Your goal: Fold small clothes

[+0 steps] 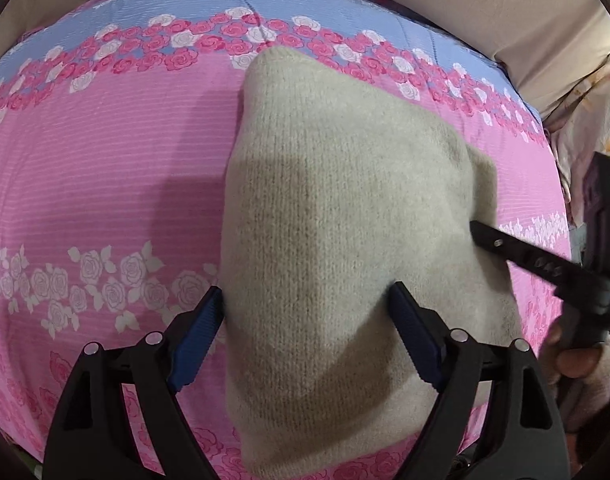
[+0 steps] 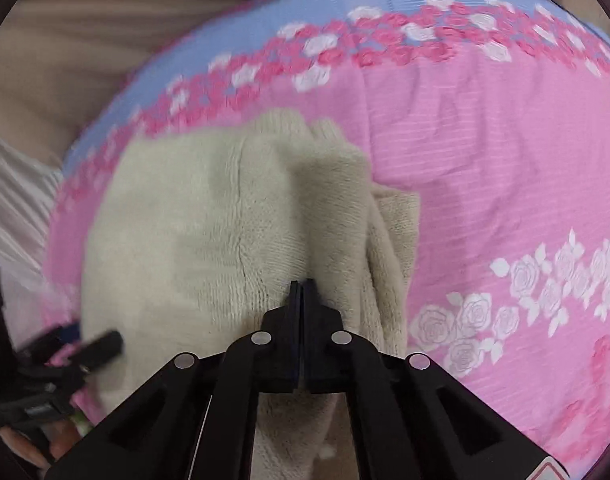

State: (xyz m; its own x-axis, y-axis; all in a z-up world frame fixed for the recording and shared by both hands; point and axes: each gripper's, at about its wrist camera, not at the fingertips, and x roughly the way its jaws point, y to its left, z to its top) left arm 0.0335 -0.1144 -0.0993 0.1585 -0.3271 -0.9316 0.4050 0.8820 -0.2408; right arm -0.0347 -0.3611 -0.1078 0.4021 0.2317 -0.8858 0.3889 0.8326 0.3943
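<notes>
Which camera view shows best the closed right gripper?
The right wrist view: the right gripper is centred there, shut, its tips against the beige knit garment. The left wrist view shows it only from the side, at the right edge.

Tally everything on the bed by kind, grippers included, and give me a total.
Beige knitted garment: 1
Pink floral bedsheet: 1
Grippers: 2, the left gripper open astride the garment, the right gripper shut on it
Total: 4
</notes>
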